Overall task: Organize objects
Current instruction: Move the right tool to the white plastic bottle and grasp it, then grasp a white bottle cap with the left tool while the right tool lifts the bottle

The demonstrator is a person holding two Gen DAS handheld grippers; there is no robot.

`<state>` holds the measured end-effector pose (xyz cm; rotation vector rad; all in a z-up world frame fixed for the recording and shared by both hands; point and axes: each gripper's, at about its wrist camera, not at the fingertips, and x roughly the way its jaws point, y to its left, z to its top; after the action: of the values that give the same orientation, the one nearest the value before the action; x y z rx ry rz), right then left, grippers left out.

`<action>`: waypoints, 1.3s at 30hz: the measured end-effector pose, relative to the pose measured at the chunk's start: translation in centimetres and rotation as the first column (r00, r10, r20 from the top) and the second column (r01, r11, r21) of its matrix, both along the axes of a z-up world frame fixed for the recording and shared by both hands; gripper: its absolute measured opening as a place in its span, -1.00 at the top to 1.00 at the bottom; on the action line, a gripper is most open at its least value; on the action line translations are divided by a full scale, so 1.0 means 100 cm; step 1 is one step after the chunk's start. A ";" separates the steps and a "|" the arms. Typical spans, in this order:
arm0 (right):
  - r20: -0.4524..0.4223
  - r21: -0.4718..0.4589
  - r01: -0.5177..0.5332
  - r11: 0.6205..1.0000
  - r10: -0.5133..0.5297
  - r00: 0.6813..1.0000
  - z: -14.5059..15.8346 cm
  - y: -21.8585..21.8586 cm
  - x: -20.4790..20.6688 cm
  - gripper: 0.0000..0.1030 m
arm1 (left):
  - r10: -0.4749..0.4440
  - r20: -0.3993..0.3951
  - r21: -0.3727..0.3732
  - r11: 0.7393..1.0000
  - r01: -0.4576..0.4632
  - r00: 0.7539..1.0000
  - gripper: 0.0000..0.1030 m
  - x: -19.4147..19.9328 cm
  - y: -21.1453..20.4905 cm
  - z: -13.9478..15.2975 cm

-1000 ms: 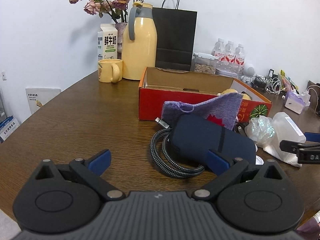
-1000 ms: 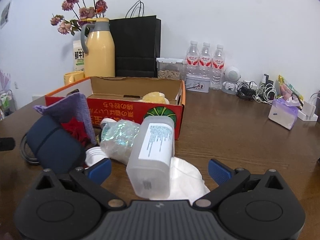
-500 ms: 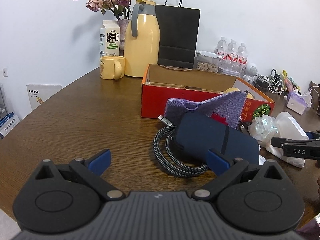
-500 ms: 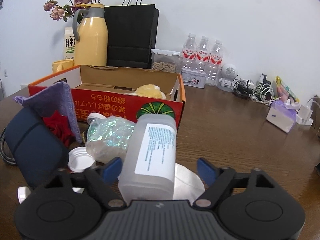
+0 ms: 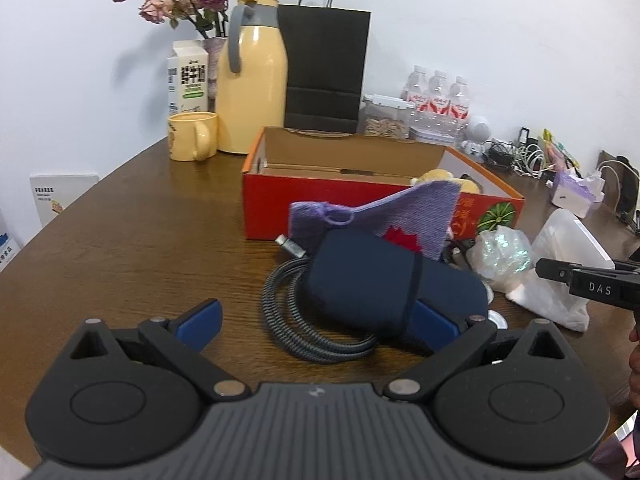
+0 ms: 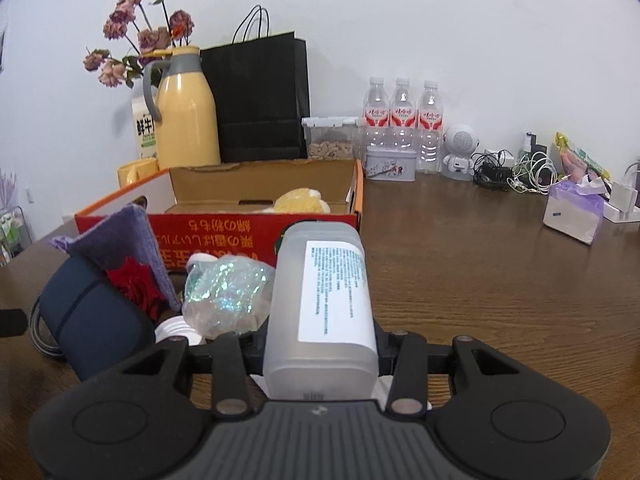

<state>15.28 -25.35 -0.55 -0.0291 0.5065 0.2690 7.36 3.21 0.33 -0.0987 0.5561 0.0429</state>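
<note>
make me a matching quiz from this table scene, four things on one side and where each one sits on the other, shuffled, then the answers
Things
1. frosted bottle
2. plush toy
3. braided cable
4. yellow mug

Places
A. inside the red box
B. beside the yellow jug, at the back
C. between the right gripper jaws
D. coiled on the table under the navy pouch

Pairs: 1-C, 2-A, 3-D, 4-B

Both grippers are black: the left gripper [image 5: 318,322] has blue pads [image 5: 199,324], the right gripper [image 5: 592,286] white "DAS" lettering.
</note>
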 end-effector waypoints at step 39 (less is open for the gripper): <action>0.056 -0.023 -0.130 0.991 0.131 0.990 0.004 0.008 -0.062 0.23 | -0.216 -0.094 -0.031 0.976 0.214 0.972 0.44 -0.004 -0.076 -0.022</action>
<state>9.13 -24.57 -0.12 -0.0885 0.4503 0.3905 6.97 -4.43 -1.90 -0.0567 0.6616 -0.1699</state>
